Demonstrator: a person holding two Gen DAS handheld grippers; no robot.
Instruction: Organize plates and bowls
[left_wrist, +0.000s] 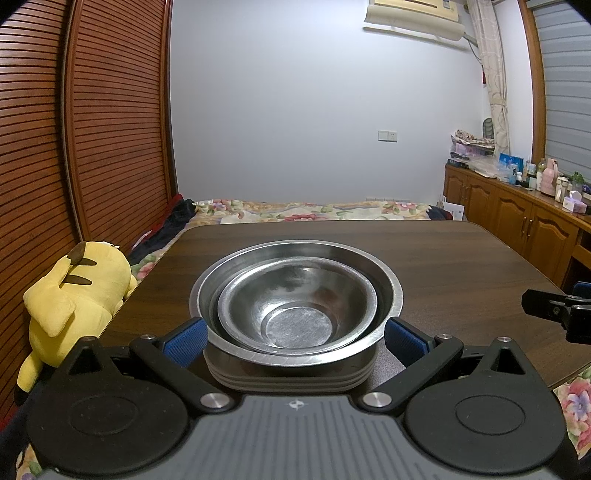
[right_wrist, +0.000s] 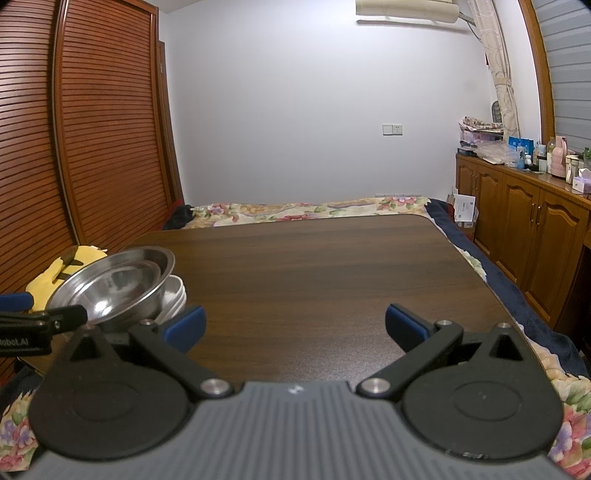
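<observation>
Fingers of your left gripper (left_wrist: 295, 332) stand wide around the bowls (left_wrist: 295, 302) stacked on plates (left_wrist: 288, 380); right gripper (right_wrist: 295, 325), also wide, holds nothing over bare worktop (right_wrist: 314, 266), bowls to its left.

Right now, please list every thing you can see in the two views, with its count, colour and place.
bowls: two, steel, nested, on the plates.
plates: a stack, count unclear, pale, near left of the table.
table: one, dark brown wood, in front of the bed.
plush toy: one, yellow, left of the table.
bed: one, floral cover, behind the table.
wardrobe: one, brown slatted doors, left wall.
cabinet: one, brown, right wall, with bottles and boxes on top.
air conditioner: one, cream, high on the wall.
left gripper: blue pads, open around the stack.
right gripper: blue pads, open, over bare table.
</observation>
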